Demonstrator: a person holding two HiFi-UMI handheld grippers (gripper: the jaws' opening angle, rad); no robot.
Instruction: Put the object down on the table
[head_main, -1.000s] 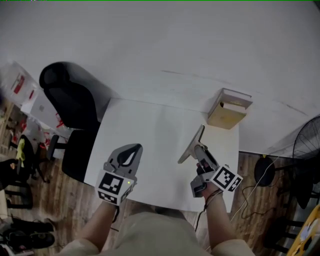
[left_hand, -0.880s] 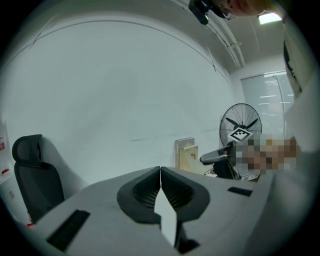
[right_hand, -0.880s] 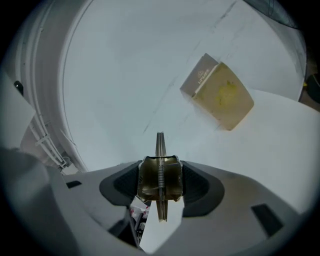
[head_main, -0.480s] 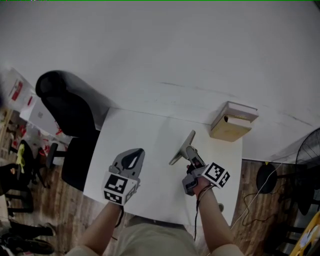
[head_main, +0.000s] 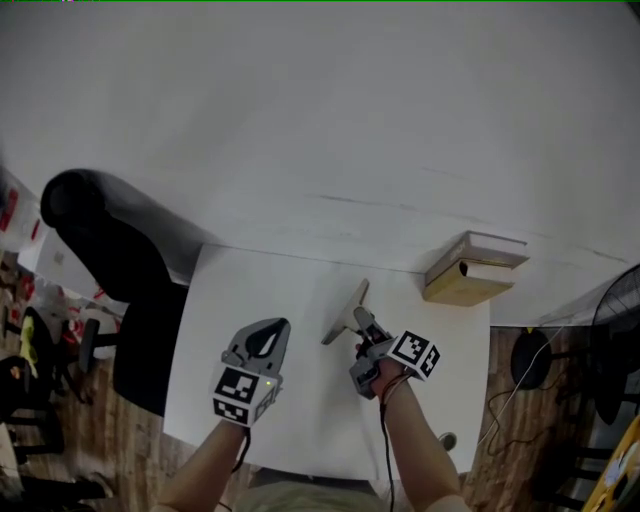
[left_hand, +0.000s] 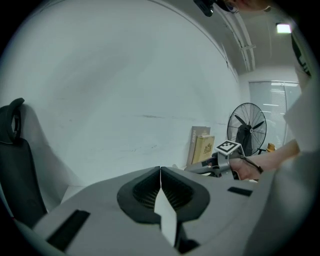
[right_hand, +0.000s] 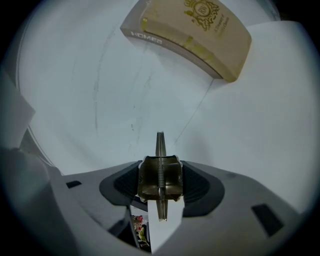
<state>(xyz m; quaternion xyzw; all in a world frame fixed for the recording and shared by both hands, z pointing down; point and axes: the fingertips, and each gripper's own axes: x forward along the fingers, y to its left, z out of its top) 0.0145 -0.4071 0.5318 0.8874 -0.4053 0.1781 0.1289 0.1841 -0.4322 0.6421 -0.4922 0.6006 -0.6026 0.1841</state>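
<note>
— Saw the right tool (head_main: 362, 325)?
— Clenched on a thin grey flat board (head_main: 344, 312), pinched from both sides at its bronze-coloured metal clip (right_hand: 159, 179). Looked edge-on along the jaws, with the board's thin edge poking out beyond the clip.
— Found that board where?
— Over the middle of the white rectangular table (head_main: 270, 290), tilted, far end raised toward the pale wall. Could not tell whether it touched the tabletop at the low end.
— And the left tool (head_main: 262, 338)?
— Closed tight on nothing, tips pressed together. Hovered over the table just left of the board, apart from it.
— Noticed anything else?
— Spotted a tan book with a gold emblem (head_main: 468, 272) at the table's far right corner, against the wall and well apart from the board. Also made out a black office chair (head_main: 110, 250) off the table's left side and a black pedestal fan (head_main: 615, 330) over the wooden floor (head_main: 100, 440) on the right.
</note>
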